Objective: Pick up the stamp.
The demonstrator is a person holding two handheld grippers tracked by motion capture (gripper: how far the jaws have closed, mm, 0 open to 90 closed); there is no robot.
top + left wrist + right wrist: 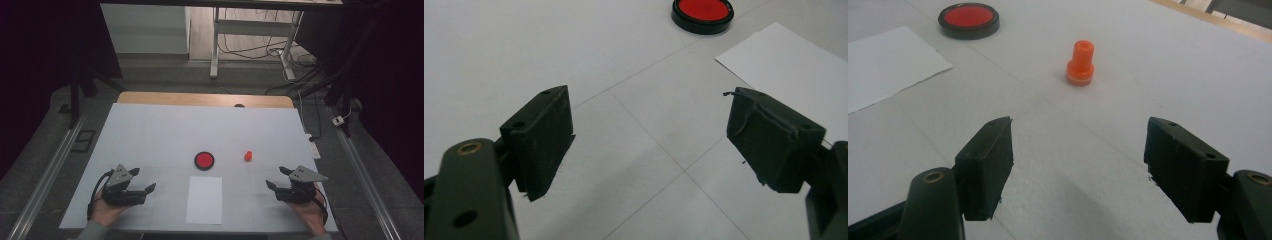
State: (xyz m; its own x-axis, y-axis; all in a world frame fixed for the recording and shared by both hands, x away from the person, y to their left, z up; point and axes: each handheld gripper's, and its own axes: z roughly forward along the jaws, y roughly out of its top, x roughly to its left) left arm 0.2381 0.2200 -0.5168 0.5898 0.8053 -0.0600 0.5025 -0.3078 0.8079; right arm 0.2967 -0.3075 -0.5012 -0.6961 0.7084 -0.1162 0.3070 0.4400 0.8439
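We hold the left gripper [141,181] low over the white table sheet [150,130] at our near left, its two black jaws spread wide with nothing between them. It rests well short of everything, which reads to us as a waiting pose: that hand looks free to steady something later.

Ahead of it and to its right lies the round black-rimmed dish with a red inking surface [702,14]. Nearer, and also to its right, sits the plain white rectangular sheet of paper [789,65], flat and square to our edge of the table, between the two grippers. We judge that the paper lies close to us so that a mark can be pressed onto it without a long reach, and that the red pad sits just beyond it for the same reason.

Farther right, the small orange plastic stamp with a knob handle [1080,62] stands upright, ahead of the right gripper [1079,167] and well apart from it, roughly in line with the gap between its jaws. That gripper is likewise wide open and empty, so we take the stamp to be its target.

We can read no brand, label or writing on the pad, the paper or the stamp.
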